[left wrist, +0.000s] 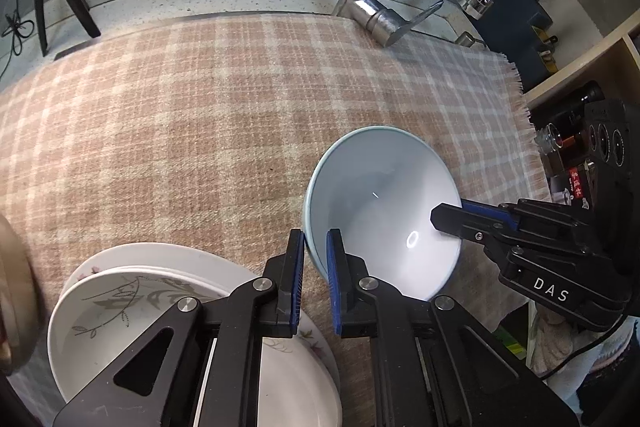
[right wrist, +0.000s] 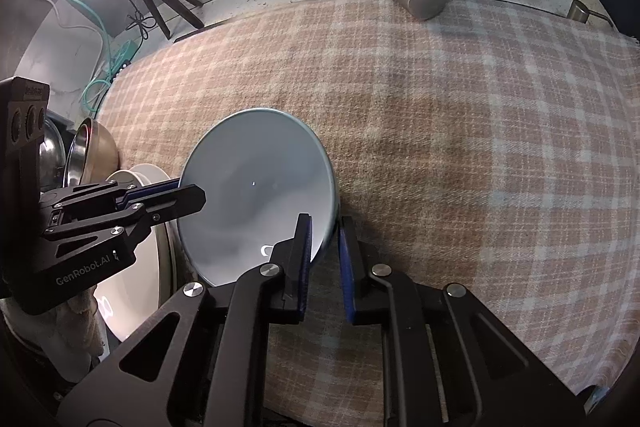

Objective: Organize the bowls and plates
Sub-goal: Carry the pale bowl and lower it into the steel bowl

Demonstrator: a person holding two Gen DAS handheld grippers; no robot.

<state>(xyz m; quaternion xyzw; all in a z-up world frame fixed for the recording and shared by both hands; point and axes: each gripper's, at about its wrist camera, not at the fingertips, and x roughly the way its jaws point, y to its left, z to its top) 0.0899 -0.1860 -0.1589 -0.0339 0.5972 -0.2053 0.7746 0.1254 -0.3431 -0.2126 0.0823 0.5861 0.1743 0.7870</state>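
1. Left wrist view: left tongs (left wrist: 316,247) clamped on bowl (left wrist: 384,211) near rim.
2. Right tongs (right wrist: 324,231) pinch opposite rim; bowl spans between both.
3. Plates (left wrist: 120,299) lie just left of left tongs.

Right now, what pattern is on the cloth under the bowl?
Tan-and-white plaid woven cloth; clearest in the right wrist view.

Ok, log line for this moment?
left gripper: shut on bowl rim | right gripper: shut on opposite rim | plates: stacked beside

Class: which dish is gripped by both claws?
The pale blue ceramic bowl; the left claw and right claw pinch opposite rims. The floral white plates lie untouched.
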